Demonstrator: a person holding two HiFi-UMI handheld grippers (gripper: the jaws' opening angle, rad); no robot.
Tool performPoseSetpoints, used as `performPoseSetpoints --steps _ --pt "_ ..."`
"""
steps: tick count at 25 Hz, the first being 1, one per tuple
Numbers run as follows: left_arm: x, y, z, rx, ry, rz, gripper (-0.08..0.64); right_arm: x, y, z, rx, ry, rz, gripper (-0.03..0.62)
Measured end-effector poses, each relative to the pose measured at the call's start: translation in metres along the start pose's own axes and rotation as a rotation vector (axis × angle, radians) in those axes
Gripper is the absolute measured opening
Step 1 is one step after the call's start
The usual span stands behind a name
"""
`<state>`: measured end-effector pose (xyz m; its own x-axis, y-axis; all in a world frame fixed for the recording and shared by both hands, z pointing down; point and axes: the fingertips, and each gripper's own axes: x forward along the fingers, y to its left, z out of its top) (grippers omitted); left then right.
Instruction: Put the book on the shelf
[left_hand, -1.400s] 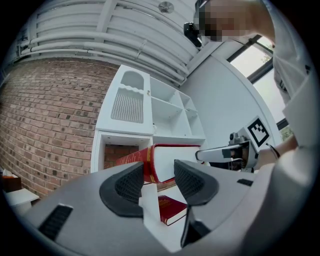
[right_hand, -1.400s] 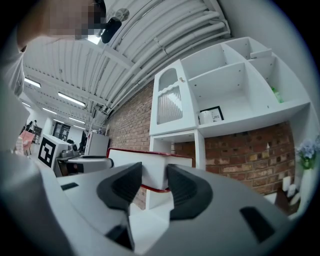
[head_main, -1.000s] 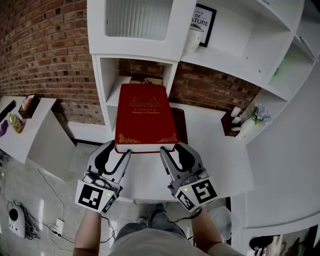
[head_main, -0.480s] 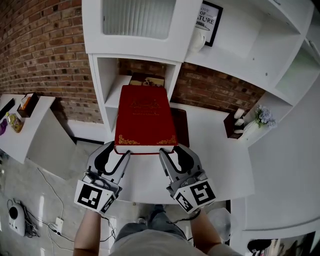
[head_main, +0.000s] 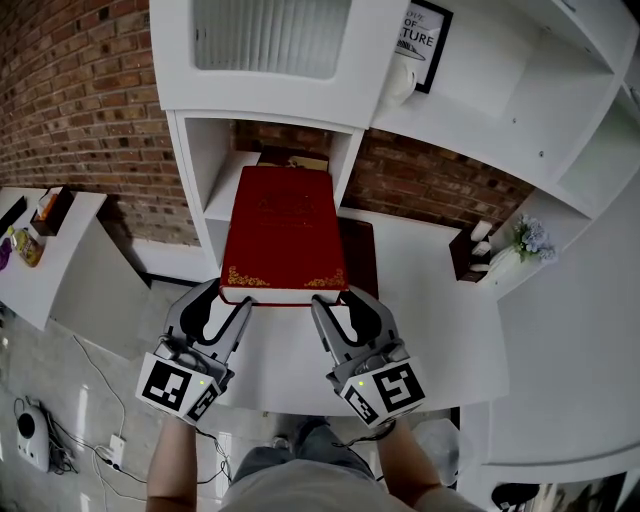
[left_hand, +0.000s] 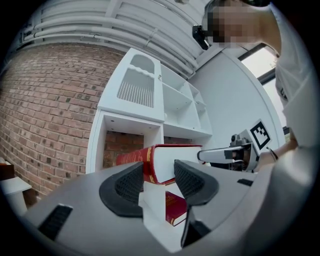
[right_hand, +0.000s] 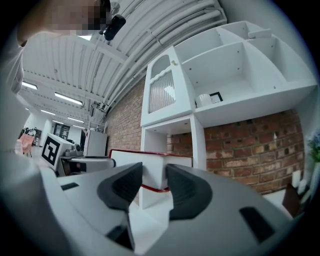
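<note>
White shelf (head_main: 190, 170), book (head_main: 280, 235) in left gripper (head_main: 228, 305), right gripper (head_main: 340, 302)

A red brick wall (head_main: 80, 110) runs behind a white shelving unit (head_main: 500, 100), whose upper left cabinet has a ribbed glass door (head_main: 270, 35). A white tabletop (head_main: 440, 310) stands beneath the unit, and a second white table (head_main: 60, 270) sits against the brick at the left. The floor (head_main: 60, 380) is pale, mottled grey. Overhead, a ribbed white ceiling (left_hand: 100, 27) carries pipes, and strip lights (right_hand: 70, 98) glow farther off.
</note>
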<state>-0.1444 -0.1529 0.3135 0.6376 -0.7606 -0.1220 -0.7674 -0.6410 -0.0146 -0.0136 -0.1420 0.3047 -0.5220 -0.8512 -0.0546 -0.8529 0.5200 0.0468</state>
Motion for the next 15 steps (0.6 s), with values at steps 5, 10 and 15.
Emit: performPoseSetpoints --steps 5,10,15 --pt "0.01 0.01 -0.001 -0.015 0.003 0.002 0.199 0.011 -0.006 -0.001 0.0 0.002 0.01 0.158" --pt "0.02 0.019 -0.003 -0.023 0.007 0.013 0.199 0.021 -0.012 -0.002 -0.002 0.007 0.021 0.152" --pt "0.029 0.026 -0.005 -0.025 0.006 0.019 0.201 0.031 -0.019 -0.003 -0.003 0.008 0.03 0.149"
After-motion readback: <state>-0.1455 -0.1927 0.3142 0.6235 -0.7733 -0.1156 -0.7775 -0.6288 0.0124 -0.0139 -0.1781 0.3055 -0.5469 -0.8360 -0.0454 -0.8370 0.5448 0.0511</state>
